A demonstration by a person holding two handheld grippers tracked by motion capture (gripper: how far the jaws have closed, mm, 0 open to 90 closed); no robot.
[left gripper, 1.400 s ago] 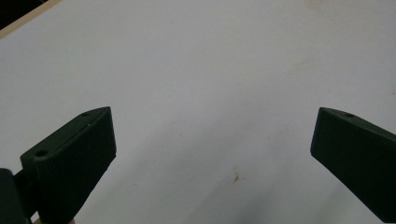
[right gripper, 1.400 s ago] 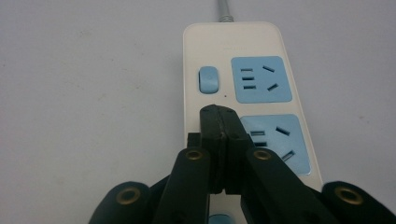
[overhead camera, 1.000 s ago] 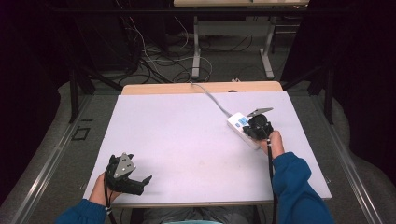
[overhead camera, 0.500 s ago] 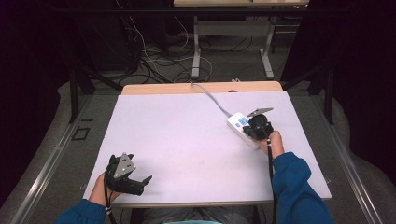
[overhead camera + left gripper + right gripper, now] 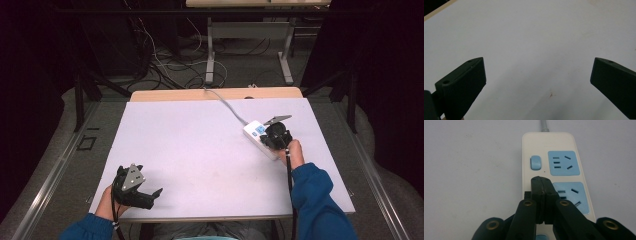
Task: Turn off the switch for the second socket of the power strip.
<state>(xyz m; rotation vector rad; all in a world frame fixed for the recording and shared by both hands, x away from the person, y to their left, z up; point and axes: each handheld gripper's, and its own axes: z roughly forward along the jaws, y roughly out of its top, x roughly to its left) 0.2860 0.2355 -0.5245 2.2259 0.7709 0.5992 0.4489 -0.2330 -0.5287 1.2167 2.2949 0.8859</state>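
A white power strip (image 5: 554, 157) with blue sockets (image 5: 563, 163) and blue rocker switches (image 5: 535, 162) lies on the white table, at its right side in the high view (image 5: 255, 131). My right gripper (image 5: 541, 181) is shut, its joined tips resting over the strip beside the second socket, where they hide whatever lies under them. From above, the right gripper (image 5: 272, 137) sits on the strip's near end. My left gripper (image 5: 539, 61) stands wide open over bare tabletop with nothing between its jaws, near the front left corner (image 5: 152, 197).
The strip's grey cable (image 5: 227, 104) runs from its far end to the back edge of the white table (image 5: 200, 140). Beyond the table are a bare wooden strip (image 5: 190, 95), floor cables and table legs. Blue sleeves enter from the bottom.
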